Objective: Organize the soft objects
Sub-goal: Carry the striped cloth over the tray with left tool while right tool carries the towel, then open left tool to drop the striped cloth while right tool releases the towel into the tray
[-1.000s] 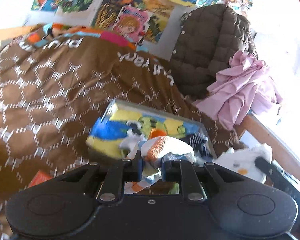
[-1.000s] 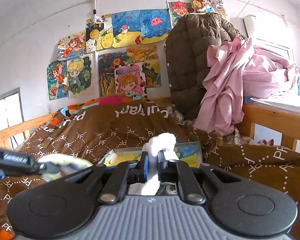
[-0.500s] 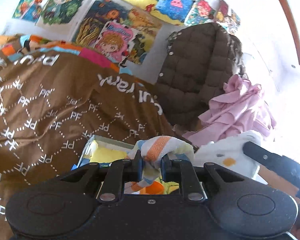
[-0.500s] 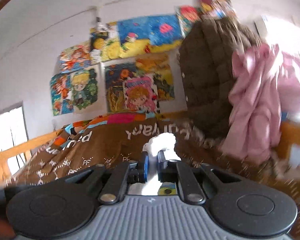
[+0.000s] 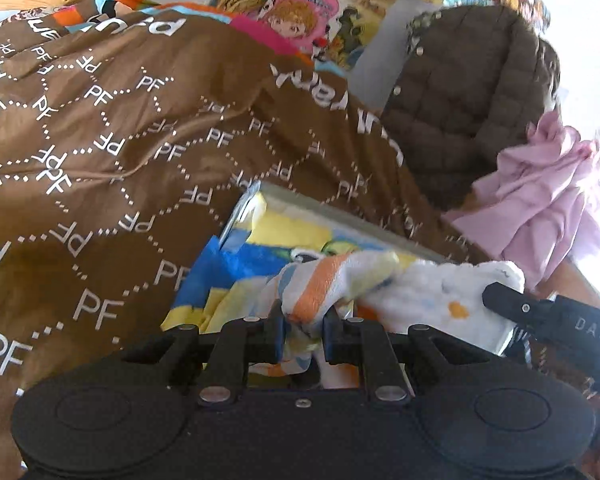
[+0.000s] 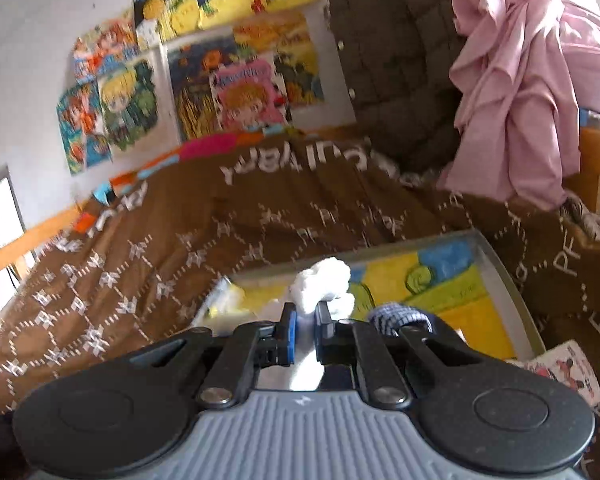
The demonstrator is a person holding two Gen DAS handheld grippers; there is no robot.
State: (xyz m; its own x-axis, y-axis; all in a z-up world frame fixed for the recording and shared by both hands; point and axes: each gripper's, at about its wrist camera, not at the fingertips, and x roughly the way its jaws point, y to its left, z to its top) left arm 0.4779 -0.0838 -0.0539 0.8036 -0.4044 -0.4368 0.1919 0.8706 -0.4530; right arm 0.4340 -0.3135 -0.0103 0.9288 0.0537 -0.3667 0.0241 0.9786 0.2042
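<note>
My left gripper (image 5: pixel 303 330) is shut on a white sock with orange and blue stripes (image 5: pixel 324 280), held just above a shallow box (image 5: pixel 340 216) lined with a yellow and blue picture. Beside it on the right, the other gripper's finger (image 5: pixel 540 312) pinches a fluffy white sock with an orange dot (image 5: pixel 432 296). In the right wrist view, my right gripper (image 6: pixel 305 334) is shut on that fluffy white sock (image 6: pixel 324 282) over the same box (image 6: pixel 500 280). A dark blue striped sock (image 6: pixel 396 316) lies in the box by the right finger.
The box rests on a brown quilt (image 5: pixel 100 140) printed with white letters, covering a bed. A brown padded jacket (image 5: pixel 468 92) and pink cloth (image 5: pixel 548 196) hang at the far right over a wooden rail (image 6: pixel 596 156). Drawings (image 6: pixel 236 80) cover the wall. A small printed item (image 6: pixel 564 368) lies right of the box.
Both grippers tilted back down toward the box after lifting. The two held socks now sit close together over the box. Neither grip has changed.
</note>
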